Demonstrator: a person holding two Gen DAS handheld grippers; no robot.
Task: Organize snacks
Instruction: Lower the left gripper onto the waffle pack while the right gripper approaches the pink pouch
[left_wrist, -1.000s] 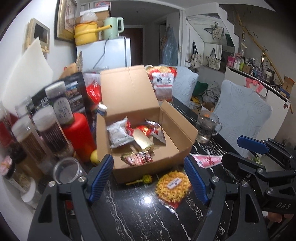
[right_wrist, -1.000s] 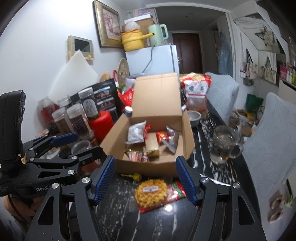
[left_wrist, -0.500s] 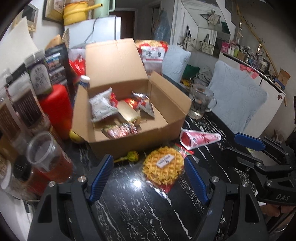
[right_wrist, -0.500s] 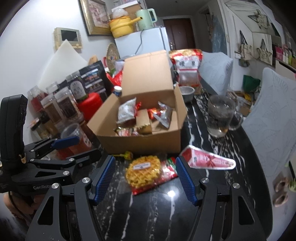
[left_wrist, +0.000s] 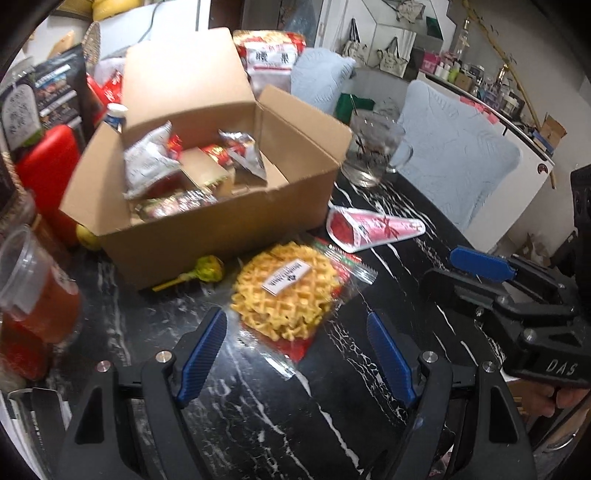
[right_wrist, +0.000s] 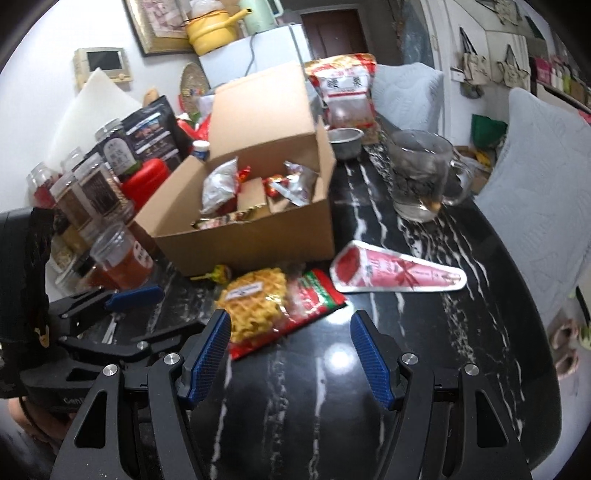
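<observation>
Both grippers, left and right, gape empty, waffle at 12 o'clock, probably next for the box.

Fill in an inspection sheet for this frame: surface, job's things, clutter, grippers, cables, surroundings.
Surface: black marble table, white veins, glossy.
Job's things: open cardboard box holding several snack packs; waffle pack, lollipop and cone wrapper lie outside in front of it.
Clutter: glass mug, metal bowl, jars, plastic cup with reddish contents.
Grippers: left gripper open, empty, near the waffle pack; right gripper open, empty.
Cables: one cord down the white fridge.
Surroundings: padded chairs, hanging bags, framed picture.
</observation>
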